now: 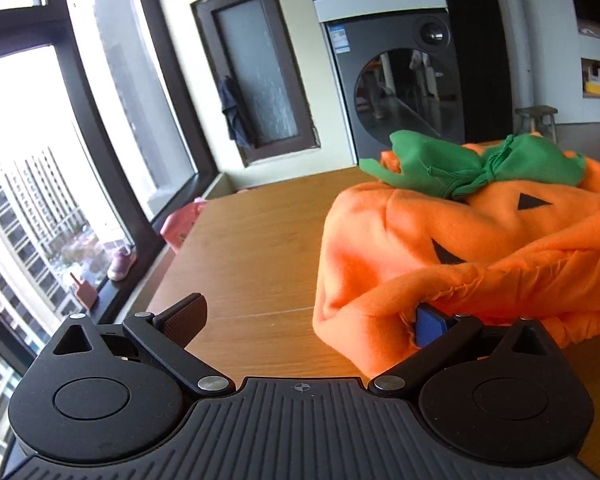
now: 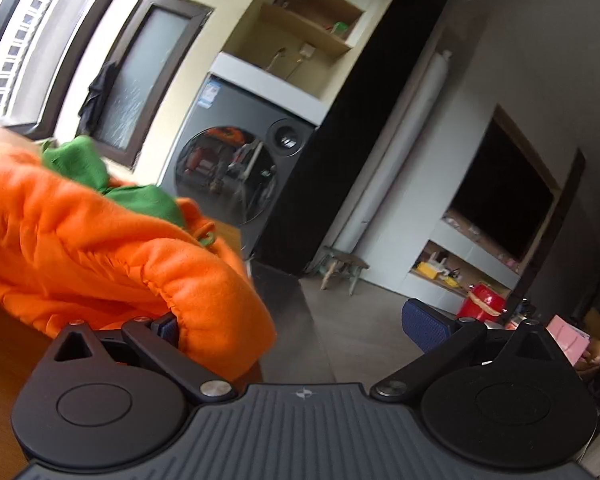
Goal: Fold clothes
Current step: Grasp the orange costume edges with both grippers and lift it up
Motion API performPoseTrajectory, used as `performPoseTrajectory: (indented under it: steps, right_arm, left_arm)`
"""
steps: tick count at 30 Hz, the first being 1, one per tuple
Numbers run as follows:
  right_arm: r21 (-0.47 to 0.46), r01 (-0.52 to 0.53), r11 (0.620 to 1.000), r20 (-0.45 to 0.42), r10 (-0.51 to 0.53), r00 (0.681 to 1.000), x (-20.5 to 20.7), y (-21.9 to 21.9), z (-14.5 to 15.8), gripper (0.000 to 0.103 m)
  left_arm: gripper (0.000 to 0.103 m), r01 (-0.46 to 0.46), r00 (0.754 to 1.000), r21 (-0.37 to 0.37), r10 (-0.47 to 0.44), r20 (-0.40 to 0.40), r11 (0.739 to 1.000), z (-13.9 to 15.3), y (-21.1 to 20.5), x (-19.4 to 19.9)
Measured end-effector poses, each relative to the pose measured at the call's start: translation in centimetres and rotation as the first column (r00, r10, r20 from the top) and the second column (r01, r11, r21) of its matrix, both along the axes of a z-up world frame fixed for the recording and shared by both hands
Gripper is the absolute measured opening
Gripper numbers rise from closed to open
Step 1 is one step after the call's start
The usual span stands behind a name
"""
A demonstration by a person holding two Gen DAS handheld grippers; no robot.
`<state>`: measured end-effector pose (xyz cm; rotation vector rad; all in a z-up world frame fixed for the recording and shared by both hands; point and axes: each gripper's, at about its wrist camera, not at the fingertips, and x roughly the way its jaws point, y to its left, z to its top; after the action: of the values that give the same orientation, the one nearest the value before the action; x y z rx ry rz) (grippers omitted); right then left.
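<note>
Orange fleece pumpkin costume with green leaf collar point(image 1: 480, 216) is heaped, unfolded, on the wooden tabletop point(image 1: 256, 248); jaws of left gripper point(image 1: 306, 322) and right gripper point(image 2: 296, 326) are spread, nothing pinched. Folding looks barely begun.

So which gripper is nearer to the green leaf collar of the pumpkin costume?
Hard to tell. Both grippers are open at the costume's hem, far from the collar. The left gripper has fabric over its right finger; the right gripper has it over its left.
</note>
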<state>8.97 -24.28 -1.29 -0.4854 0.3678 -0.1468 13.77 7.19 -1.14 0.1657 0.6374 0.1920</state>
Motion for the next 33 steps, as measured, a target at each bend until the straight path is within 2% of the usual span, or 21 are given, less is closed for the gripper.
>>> performPoseTrajectory:
  steps: [1,3,5,6,8,12,13,16,19,20,22,23,25,26,27,28,29,30,31,32,33]
  right_arm:
    - [-0.016,-0.016,1.0,-0.026,0.016,1.0,0.3,0.4,-0.7,0.103]
    - [-0.047,-0.036,0.998,-0.058,0.034,0.998,0.8,1.2,-2.0,0.103]
    - [-0.069,0.011,0.998,0.007,-0.01,1.0,0.9,1.4,-1.9,0.103]
    - [-0.055,0.04,0.998,0.049,-0.037,0.998,0.9,1.1,-1.2,0.103]
    - [-0.006,0.079,0.997,0.124,-0.078,0.989,0.8,-0.2,0.7,0.103]
    - [0.105,0.029,0.994,0.194,-0.049,0.98,-0.2,-3.8,6.5,0.103]
    - [0.105,0.007,0.994,0.188,-0.027,0.982,-0.4,-4.1,7.4,0.103]
    - [0.086,-0.086,0.993,0.119,0.075,0.99,-0.2,-4.5,9.3,0.103]
    - [0.115,-0.137,0.984,0.01,0.136,0.991,2.9,-4.0,9.9,0.103]
    - [0.112,-0.13,0.985,0.013,0.129,0.992,4.9,-3.8,10.7,0.103]
    - [0.098,-0.089,0.991,0.129,0.076,0.989,8.3,-3.1,14.4,0.102]
    - [0.125,-0.073,0.989,0.273,0.037,0.961,8.2,-3.0,17.9,0.102]
    - [0.211,-0.137,0.968,0.506,0.012,0.862,5.4,-3.3,23.7,0.103]
    - [0.251,-0.195,0.948,0.604,0.004,0.797,3.3,-3.6,26.4,0.103]
    - [0.262,-0.239,0.935,0.678,-0.002,0.735,1.5,-3.7,28.4,0.103]
    - [0.232,-0.24,0.943,0.709,0.005,0.705,0.2,-3.4,29.2,0.103]
    - [0.208,-0.226,0.952,0.717,0.009,0.697,-0.6,-3.2,29.2,0.103]
    - [0.196,-0.219,0.956,0.705,0.018,0.709,-1.1,-3.0,28.5,0.103]
    - [0.193,-0.221,0.956,0.669,0.036,0.743,-1.4,-3.0,27.3,0.103]
    - [0.191,-0.224,0.956,0.608,0.064,0.792,-1.6,-2.9,25.4,0.103]
    - [0.19,-0.228,0.955,0.543,0.092,0.835,-1.7,-2.8,23.6,0.103]
  left_arm:
    - [0.103,0.025,0.999,-0.007,-0.025,-0.022,1.0,-0.3,-0.2,0.3]
    - [0.103,0.063,0.998,0.05,-0.062,-0.028,0.997,-1.1,-1.0,0.4]
    - [0.103,0.051,0.999,0.124,-0.05,-0.016,0.991,-1.9,-1.1,0.6]
    - [0.103,0.042,0.999,0.131,-0.04,-0.022,0.991,-2.0,-0.7,0.9]
    - [0.103,0.032,0.999,0.086,-0.029,-0.037,0.996,-1.9,0.8,0.9]
    - [0.103,0.017,0.999,0.029,-0.018,0.043,0.999,1.0,3.3,-0.5]
    - [0.103,0.025,0.997,0.015,-0.026,0.069,1.0,2.1,3.6,-0.9]
    - [0.103,0.039,0.988,0.049,-0.045,0.147,0.998,4.8,3.8,-1.5]
    - [0.103,-0.001,0.977,0.162,-0.034,0.211,0.987,7.5,3.4,1.7]
    - [0.103,-0.031,0.97,0.212,-0.021,0.241,0.977,9.0,3.3,3.5]
    - [0.103,-0.066,0.908,0.183,-0.017,0.418,0.981,14.7,3.0,1.4]
    - [0.103,-0.08,0.863,0.162,-0.013,0.505,0.984,17.8,2.9,0.1]
    - [0.103,-0.101,0.748,0.116,-0.002,0.664,0.988,23.8,2.6,-2.4]
    - [0.103,-0.107,0.679,0.091,0.006,0.734,0.99,26.8,2.5,-3.7]
    - [0.103,-0.067,0.654,0.077,-0.014,0.756,0.995,28.3,2.4,-5.5]
    - [0.103,-0.025,0.655,0.066,-0.034,0.755,0.997,28.8,2.5,-6.9]
    - [0.103,0.016,0.658,0.056,-0.052,0.751,0.998,29.0,2.6,-8.3]
    - [0.103,0.028,0.674,0.052,-0.057,0.736,0.998,28.5,2.7,-9.0]
    - [0.103,0.023,0.7,0.058,-0.057,0.712,0.998,27.3,2.6,-9.3]
    - [0.103,0.012,0.737,0.072,-0.058,0.673,0.997,25.5,2.5,-9.3]
    - [0.103,0.01,0.788,0.081,-0.057,0.613,0.997,22.9,2.7,-9.3]
